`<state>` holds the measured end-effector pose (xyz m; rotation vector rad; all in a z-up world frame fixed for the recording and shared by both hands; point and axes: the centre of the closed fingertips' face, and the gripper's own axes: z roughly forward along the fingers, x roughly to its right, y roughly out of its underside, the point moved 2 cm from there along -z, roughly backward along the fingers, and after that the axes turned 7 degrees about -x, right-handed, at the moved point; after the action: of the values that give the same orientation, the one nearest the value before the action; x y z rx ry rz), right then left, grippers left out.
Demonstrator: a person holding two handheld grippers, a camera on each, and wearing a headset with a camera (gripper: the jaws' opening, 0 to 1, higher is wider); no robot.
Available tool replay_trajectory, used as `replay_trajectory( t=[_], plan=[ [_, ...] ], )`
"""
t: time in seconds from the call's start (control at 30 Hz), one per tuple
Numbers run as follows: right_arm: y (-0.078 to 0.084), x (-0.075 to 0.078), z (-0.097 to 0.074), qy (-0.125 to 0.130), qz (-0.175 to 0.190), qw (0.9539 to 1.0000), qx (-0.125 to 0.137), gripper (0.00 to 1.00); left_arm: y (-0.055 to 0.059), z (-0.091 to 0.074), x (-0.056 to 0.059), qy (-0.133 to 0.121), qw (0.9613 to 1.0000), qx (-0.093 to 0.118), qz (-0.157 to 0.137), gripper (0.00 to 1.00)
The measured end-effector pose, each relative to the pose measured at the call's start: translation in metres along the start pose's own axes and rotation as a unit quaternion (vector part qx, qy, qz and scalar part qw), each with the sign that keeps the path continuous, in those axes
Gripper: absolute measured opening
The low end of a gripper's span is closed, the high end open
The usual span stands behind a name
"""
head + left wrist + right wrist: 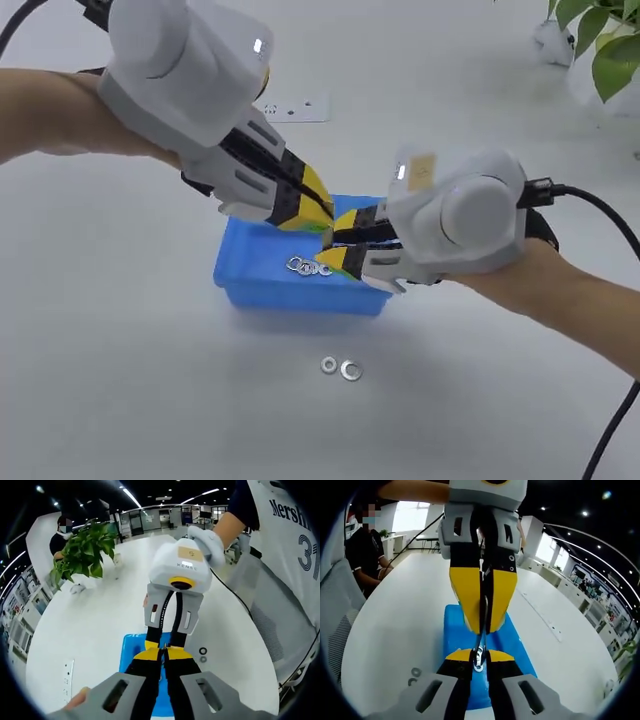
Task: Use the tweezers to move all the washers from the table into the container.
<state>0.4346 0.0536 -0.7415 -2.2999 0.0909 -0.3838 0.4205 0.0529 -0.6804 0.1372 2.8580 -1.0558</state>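
Observation:
A blue container sits mid-table with several washers inside. Two more washers lie on the table in front of it, the same pair of washers showing beside the container in the left gripper view. My left gripper comes in from the upper left and my right gripper from the right; their yellow tips meet above the container. Thin metal tweezers run from the left gripper's shut jaws down into my right gripper, which is also shut on them. A small ring shows at their lower end.
A white socket strip lies behind the container. A potted plant stands at the back right. The right gripper's black cable trails off to the right. A person sits at the table's edge.

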Motion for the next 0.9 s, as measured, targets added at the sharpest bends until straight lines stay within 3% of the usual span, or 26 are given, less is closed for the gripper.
replay_trajectory(
  t=[0.37,0.9],
  plan=[
    [-0.018,-0.008,-0.021,0.007,-0.018,0.9997,0.016,0.11,-0.017,-0.016,0.012,-0.011,0.9997,-0.001,0.022,0.06],
    [-0.029,-0.026,-0.047,0.016,-0.039,0.9990,0.017,0.11,-0.037,-0.027,0.033,-0.024,0.9992,0.005,0.030,0.06]
  ],
)
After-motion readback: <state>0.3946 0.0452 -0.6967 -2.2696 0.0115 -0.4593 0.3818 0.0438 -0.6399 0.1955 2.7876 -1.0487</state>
